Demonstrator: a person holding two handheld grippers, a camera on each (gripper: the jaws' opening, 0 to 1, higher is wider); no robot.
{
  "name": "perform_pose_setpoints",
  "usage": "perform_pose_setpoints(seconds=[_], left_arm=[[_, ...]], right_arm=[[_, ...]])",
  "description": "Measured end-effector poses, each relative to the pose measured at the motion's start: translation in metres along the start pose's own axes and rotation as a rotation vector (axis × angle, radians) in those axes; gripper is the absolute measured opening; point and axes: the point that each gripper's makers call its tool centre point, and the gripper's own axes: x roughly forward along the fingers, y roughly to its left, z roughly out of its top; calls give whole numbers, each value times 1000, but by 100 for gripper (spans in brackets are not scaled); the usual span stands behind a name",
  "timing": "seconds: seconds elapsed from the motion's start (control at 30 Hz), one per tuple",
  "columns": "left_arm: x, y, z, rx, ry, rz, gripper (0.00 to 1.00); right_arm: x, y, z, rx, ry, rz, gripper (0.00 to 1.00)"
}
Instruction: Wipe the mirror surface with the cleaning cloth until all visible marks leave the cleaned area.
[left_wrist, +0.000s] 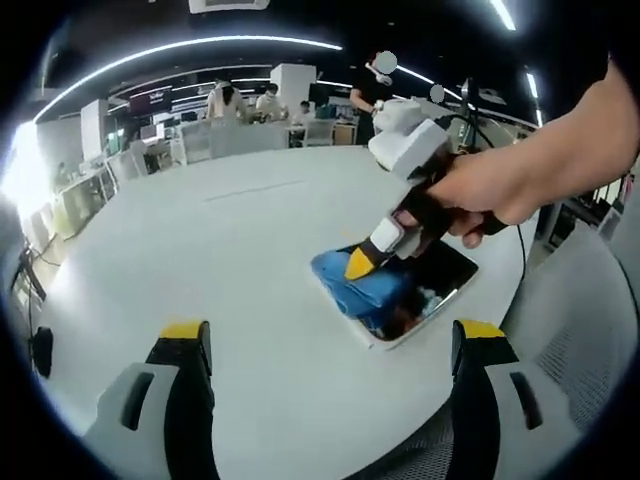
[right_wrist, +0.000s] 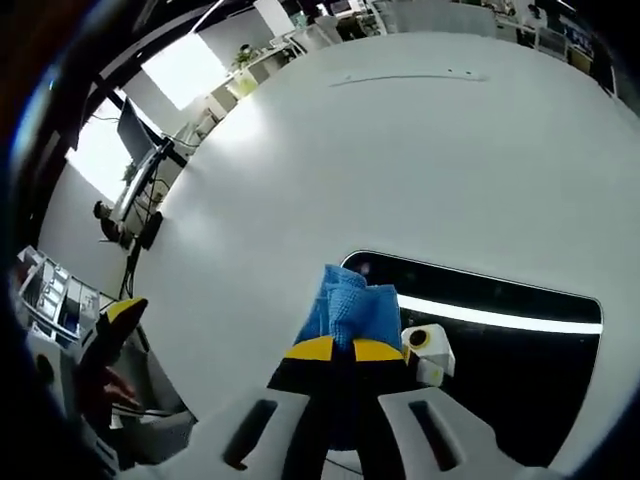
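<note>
- Starting at the left of the left gripper view, we see the left gripper (left_wrist: 332, 345) with its two yellow-tipped jaws rising from the bottom edge, set wide apart with nothing between them, held above the white round table (left_wrist: 200, 260).
- Moving right in that view, we find the mirror (left_wrist: 440, 285) lying flat on the table near its right edge, a rectangular plate with a pale rim and a dark reflecting face.
- On the mirror's left part we see the blue cleaning cloth (left_wrist: 365, 285), bunched up and covering that end of the glass.
- Above the cloth we see the right gripper (left_wrist: 360, 262) coming in from the right, its yellow tip pressed down onto the cloth, with a person's hand (left_wrist: 495, 190) wrapped around its handle.
- Far behind the table we see people (left_wrist: 245, 100) standing among office desks.
- Turning to the right gripper view, we see the left gripper's yellow tip at the far left edge, low down.
- In the lower middle, we see the right gripper's jaws drawn together, clamped on the cleaning cloth, which bulges out just ahead of the yellow tips.
- To the right, we see the mirror stretching away from the cloth, reflecting a bright ceiling light strip and part of the gripper.
</note>
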Motion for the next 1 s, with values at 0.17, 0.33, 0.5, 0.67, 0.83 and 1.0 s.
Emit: perform_pose_setpoints(seconds=[0.17, 0.33, 0.5, 0.67, 0.83, 1.0], left_arm=[[-1, 2, 0, 7, -2, 10, 99], [-1, 4, -1, -24, 0, 12, 99], [1, -5, -4, -33, 14, -34, 99], [0, -4, -3, -32, 11, -28, 99], [0, -5, -2, -37, 6, -26, 99], [0, -7, -1, -39, 7, -37, 99]], right_arm=[[0, 0, 0, -9, -2, -2, 0], [-1, 4, -5, -34, 14, 0, 0], [0, 3, -4, -23, 11, 6, 0], [-1, 2, -4, -25, 8, 11, 0], [-6, -4, -6, -23, 4, 4, 0], [-13, -14, -10, -19, 6, -3, 0]])
